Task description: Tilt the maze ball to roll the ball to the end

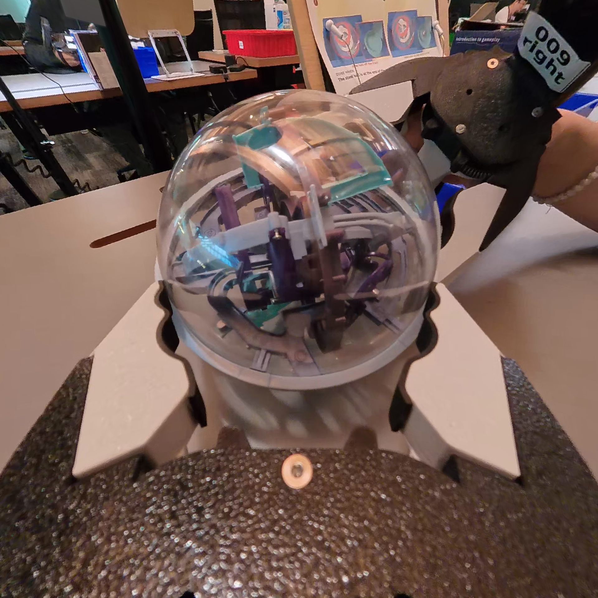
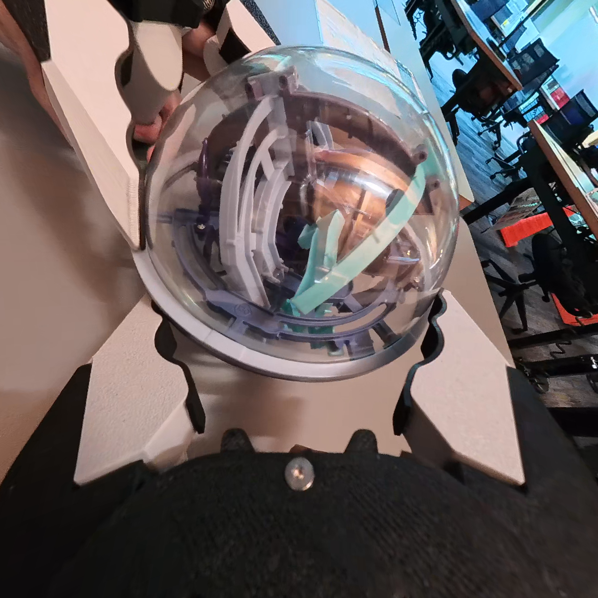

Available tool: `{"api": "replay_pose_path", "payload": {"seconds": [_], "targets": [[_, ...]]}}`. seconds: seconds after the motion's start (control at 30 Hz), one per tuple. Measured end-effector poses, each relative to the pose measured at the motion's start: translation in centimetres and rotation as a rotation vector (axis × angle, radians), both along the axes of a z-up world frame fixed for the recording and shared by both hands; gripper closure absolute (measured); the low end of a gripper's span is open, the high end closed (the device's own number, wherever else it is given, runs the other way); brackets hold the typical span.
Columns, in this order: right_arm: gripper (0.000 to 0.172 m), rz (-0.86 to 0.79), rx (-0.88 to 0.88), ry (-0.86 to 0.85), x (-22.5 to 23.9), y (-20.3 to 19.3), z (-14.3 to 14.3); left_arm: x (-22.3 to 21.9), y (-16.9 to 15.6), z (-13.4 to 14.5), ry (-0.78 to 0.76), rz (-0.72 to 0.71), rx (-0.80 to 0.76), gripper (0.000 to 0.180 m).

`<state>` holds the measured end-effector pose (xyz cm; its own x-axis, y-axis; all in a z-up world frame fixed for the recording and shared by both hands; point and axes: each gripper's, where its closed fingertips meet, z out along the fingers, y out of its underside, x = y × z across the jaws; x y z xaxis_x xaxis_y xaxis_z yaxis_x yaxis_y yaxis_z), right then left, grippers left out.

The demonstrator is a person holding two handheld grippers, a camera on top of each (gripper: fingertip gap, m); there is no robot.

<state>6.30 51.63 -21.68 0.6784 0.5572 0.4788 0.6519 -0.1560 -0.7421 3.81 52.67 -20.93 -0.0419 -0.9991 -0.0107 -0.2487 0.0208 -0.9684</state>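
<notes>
The maze ball (image 1: 297, 239) is a clear sphere with a white band around it and purple, grey, brown and teal tracks inside. In the left wrist view it sits between my left gripper's (image 1: 297, 284) two white fingers, and the black wavy pads (image 1: 165, 314) press on its sides. My right gripper (image 1: 485, 106) comes in from the upper right. In the right wrist view the ball (image 2: 301, 207) fills the middle, and my right gripper (image 2: 297, 301) is shut on it at the white band. The left gripper's finger (image 2: 97, 129) touches the ball's left side. I cannot make out the small ball inside.
A beige table top (image 1: 64, 275) with a dark slot (image 1: 123, 233) lies under the ball. An instruction sheet (image 1: 372, 42) stands behind it. Desks and a red bin (image 1: 259, 42) are farther back. The table's edge (image 2: 479, 246) drops to floor with chairs on the right.
</notes>
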Motion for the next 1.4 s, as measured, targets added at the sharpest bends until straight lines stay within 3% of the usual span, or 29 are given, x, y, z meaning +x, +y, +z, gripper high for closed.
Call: {"api": "replay_pose_path", "payload": {"seconds": [1.4], "targets": [[0.020, 0.020, -0.003, -0.022, -0.46, 0.16, 0.25, 0.18, 0.14, -0.27, 0.020, 0.114, -0.037, 0.026]]}}
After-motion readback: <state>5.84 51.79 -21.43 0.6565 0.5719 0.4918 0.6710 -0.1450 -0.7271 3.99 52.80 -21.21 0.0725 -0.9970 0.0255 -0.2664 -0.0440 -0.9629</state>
